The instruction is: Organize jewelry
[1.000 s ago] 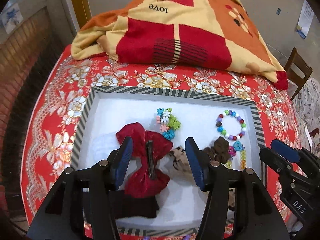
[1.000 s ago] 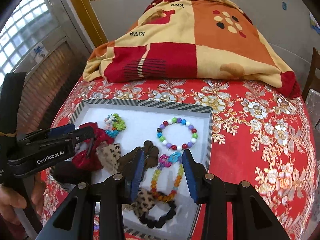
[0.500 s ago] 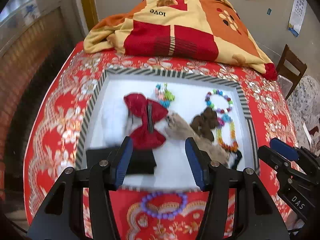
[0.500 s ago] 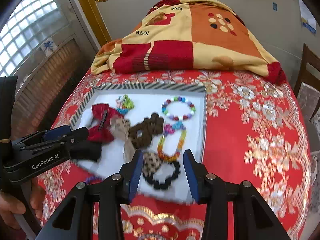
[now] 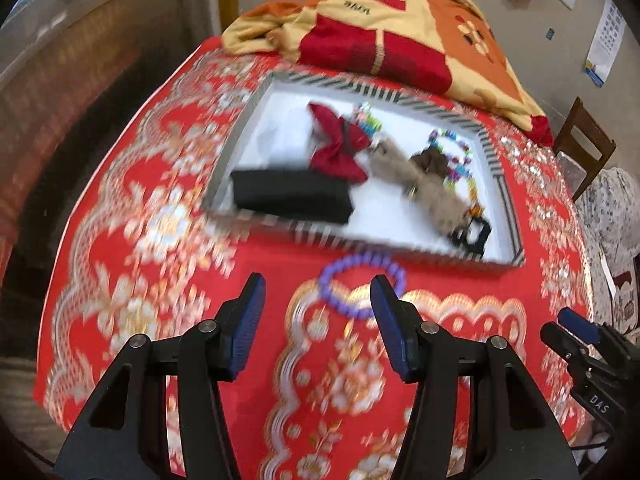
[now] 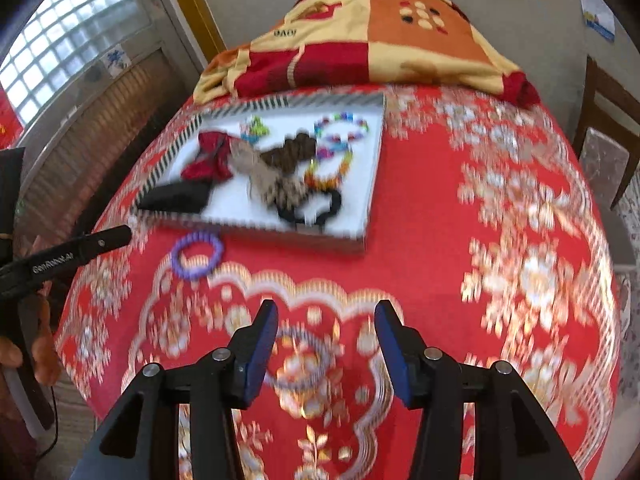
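Here the left gripper (image 5: 318,320) gapes empty over the red cloth (image 5: 132,216), a purple bracelet (image 5: 362,284) just beyond its fingertips, outside the tray (image 5: 496,160). The right gripper (image 6: 326,344), jaws just widened, holds nothing.

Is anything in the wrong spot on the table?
Yes. The purple bracelet lies alone on the red tablecloth, just outside the near edge of the striped tray. All the other jewelry and hair things sit inside the tray.

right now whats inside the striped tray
Inside the striped tray: red bow, black pouch, brown scrunchie, bead bracelets. Whatever lies beneath them is covered.
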Demonstrator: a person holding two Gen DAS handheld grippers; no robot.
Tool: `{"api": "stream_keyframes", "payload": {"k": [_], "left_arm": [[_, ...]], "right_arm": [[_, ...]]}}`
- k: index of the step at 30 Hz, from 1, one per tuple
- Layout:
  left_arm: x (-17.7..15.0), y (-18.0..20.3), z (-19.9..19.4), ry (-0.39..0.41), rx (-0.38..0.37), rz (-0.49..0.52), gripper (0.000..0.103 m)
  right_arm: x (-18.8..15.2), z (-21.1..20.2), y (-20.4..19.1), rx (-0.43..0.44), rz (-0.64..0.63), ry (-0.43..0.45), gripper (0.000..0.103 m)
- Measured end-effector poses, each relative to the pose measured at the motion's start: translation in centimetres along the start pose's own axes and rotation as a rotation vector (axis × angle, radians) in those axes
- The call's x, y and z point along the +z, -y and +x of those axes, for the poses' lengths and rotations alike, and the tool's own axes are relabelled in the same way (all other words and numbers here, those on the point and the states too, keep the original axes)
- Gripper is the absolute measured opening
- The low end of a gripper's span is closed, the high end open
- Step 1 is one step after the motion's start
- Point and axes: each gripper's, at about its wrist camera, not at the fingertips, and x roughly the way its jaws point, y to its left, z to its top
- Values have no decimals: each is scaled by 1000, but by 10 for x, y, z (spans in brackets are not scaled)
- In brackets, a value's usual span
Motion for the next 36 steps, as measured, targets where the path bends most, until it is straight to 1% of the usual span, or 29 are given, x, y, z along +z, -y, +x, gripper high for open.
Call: {"api": "stream_keyframes", "payload": {"k": [2, 6, 9, 11, 14, 18, 23, 32, 36], "left_arm": [[-12, -6, 1, -22, 2, -19, 54], [-31, -13, 2, -46, 15, -41, 54], [-38, -16, 2, -53, 22, -47, 54], [-41, -19, 3, -58, 29, -51, 54], [-43, -22, 5, -65, 33, -57, 54], [-41, -27, 8, -71, 37, -66, 54], [-33, -29, 18, -81, 39, -69, 54], [-12, -18, 51, -113, 53, -42, 54], [-4, -14, 66, -117, 62, -31, 54]], "right_arm": [[-13, 4, -1, 1, -10, -16, 48], [-25, 13, -3, -11, -36, -22, 48], [-28, 20, -2, -23, -41, -23, 48], [-27, 24, -2, -9, -39, -29, 48], [-29, 33, -7, -12, -69, -47, 48], [-31, 46, -13, -22, -92, -81, 45], [-31, 53, -16, -37, -108, -96, 45], [-25, 57, -13, -73, -122, -107, 45], [-25, 58, -17, -94, -149, -115, 45]]}}
